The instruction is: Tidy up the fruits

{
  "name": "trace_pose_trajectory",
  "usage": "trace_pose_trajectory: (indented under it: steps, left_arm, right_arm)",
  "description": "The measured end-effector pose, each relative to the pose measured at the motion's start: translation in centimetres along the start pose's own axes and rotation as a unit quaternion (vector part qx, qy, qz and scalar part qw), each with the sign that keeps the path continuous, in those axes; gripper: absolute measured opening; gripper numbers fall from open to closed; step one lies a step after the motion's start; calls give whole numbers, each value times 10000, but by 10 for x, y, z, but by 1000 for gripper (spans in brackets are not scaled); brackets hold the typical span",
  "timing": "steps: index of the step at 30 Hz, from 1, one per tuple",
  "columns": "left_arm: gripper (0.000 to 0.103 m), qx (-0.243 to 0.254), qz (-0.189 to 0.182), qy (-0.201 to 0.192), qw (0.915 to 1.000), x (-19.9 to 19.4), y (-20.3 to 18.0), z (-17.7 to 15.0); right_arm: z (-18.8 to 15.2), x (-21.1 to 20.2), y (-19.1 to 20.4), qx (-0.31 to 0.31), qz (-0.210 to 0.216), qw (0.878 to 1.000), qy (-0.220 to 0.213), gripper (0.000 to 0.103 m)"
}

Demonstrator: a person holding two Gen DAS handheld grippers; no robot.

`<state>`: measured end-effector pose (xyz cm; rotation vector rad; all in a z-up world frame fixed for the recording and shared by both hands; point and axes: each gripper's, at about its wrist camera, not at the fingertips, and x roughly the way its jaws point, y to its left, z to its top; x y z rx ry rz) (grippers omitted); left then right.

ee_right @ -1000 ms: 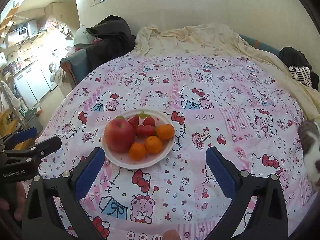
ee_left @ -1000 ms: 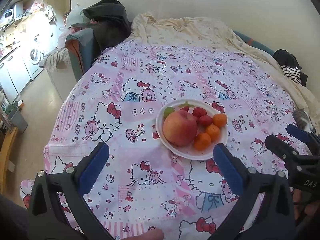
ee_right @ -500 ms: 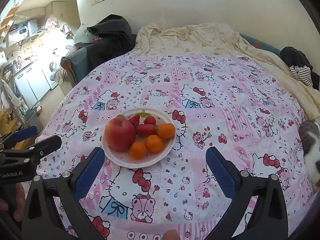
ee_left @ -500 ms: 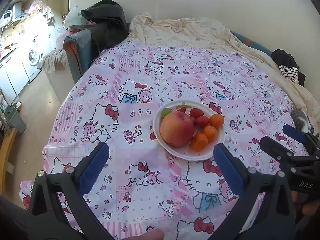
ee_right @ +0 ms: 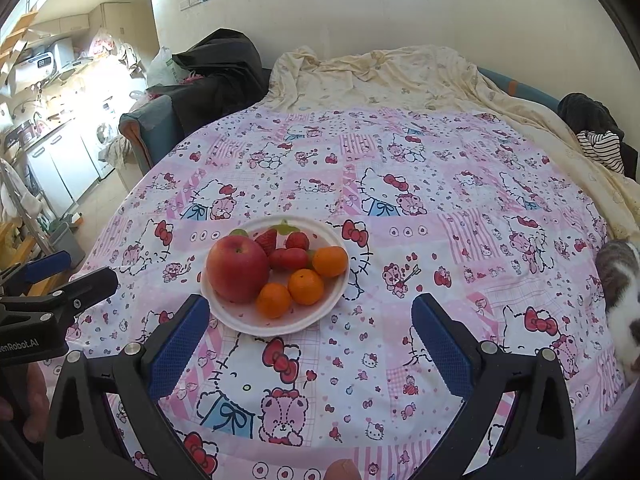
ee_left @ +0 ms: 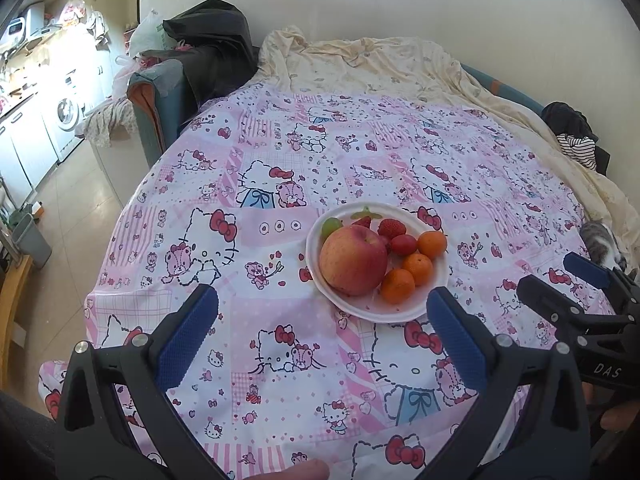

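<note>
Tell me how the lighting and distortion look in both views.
Left wrist view: kitchen at far left blown out by glare; plate evenly lit and sharp. Right wrist view: the same overexposed kitchen; fisheye bends the tablecloth edges, with dark corners.

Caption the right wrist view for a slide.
Open right gripper hovers before a white plate of apple, tangerines and strawberries on a cartoon-print cloth.

Printed cotton tablecloth (ee_left: pixel 320 152); glossy plate (ee_left: pixel 438 292).
</note>
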<state>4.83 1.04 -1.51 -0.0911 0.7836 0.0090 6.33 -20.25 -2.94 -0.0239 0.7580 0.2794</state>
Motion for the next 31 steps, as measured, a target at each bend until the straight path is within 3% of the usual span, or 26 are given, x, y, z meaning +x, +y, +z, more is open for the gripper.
trace_pose_trajectory:
  steps: [31]
  left_arm:
    - [103,-14,-18,19,10000,-1,0,2]
  right_arm:
    - [-1,0,1,-5,-4,10000,17,103]
